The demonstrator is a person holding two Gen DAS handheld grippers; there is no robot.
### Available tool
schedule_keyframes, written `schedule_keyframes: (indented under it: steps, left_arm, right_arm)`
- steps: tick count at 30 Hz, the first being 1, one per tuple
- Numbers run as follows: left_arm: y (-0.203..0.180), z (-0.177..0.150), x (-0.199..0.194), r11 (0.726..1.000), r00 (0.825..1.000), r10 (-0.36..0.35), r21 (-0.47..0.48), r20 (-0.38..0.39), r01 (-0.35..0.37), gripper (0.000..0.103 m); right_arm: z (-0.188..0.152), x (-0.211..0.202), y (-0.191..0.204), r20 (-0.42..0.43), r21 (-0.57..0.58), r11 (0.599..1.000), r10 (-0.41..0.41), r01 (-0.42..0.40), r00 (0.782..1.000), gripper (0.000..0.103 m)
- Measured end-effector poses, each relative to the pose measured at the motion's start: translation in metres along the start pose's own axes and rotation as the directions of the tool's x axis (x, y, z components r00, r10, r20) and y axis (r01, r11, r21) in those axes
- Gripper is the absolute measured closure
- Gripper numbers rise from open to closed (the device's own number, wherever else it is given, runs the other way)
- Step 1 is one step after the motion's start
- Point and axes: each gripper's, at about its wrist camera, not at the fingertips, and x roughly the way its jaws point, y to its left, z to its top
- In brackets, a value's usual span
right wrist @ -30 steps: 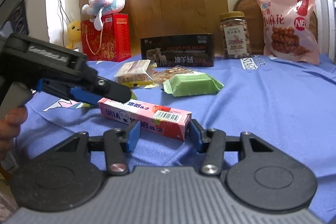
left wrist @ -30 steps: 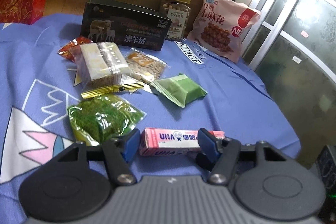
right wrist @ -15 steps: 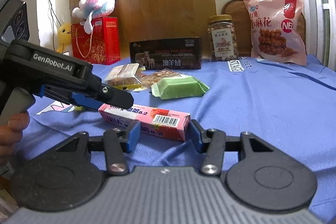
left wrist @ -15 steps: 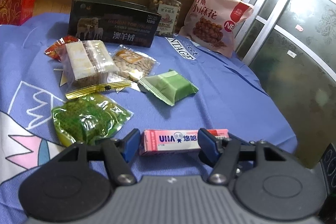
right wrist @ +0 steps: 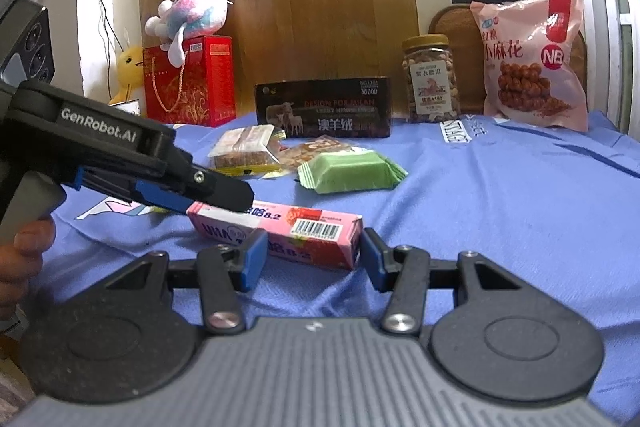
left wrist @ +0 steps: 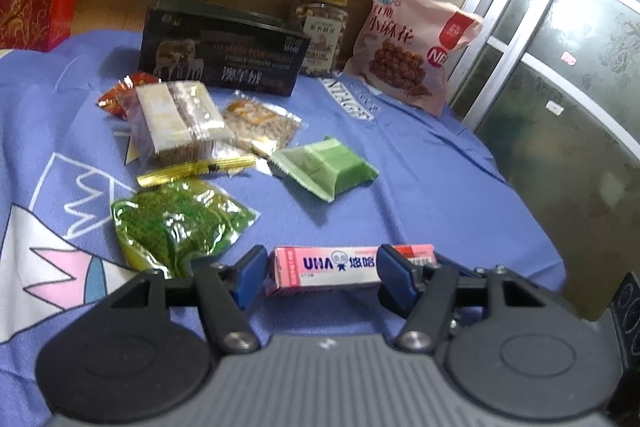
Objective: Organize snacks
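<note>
Snacks lie on cloth; jar holds nuts (lidded).

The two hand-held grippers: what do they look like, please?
Each hand-held gripper (left, right) has blue finger pads on black linkage arms with silver pivot screws, two round black discs and a ribbed grey body. The left one's side reads "GenRobot.AI" in white, seen from the right wrist.

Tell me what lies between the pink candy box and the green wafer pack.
Nothing but bare blue cloth. In the right wrist view the stretch from the pink candy box to the green wafer pack holds no other snack; the left wrist view agrees.
</note>
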Motion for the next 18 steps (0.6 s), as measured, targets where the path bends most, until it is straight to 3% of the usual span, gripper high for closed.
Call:
schedule_keyframes:
  steps: [12,18]
  left_arm:
    - [-0.012,0.028,-0.006,0.999,0.997,-0.009,0.046,0.073,0.006,0.043]
    - [-0.013,0.027,-0.002,0.999,0.997,-0.029,0.045,0.067,0.026,0.043]
  right_arm:
    - [0.024,0.004,-0.006,0.059,0.032,0.999,-0.015,0.013,0.998,0.049]
    - [0.02,0.008,-0.009,0.018,0.041,0.999,-0.027,0.026,0.999,0.05]
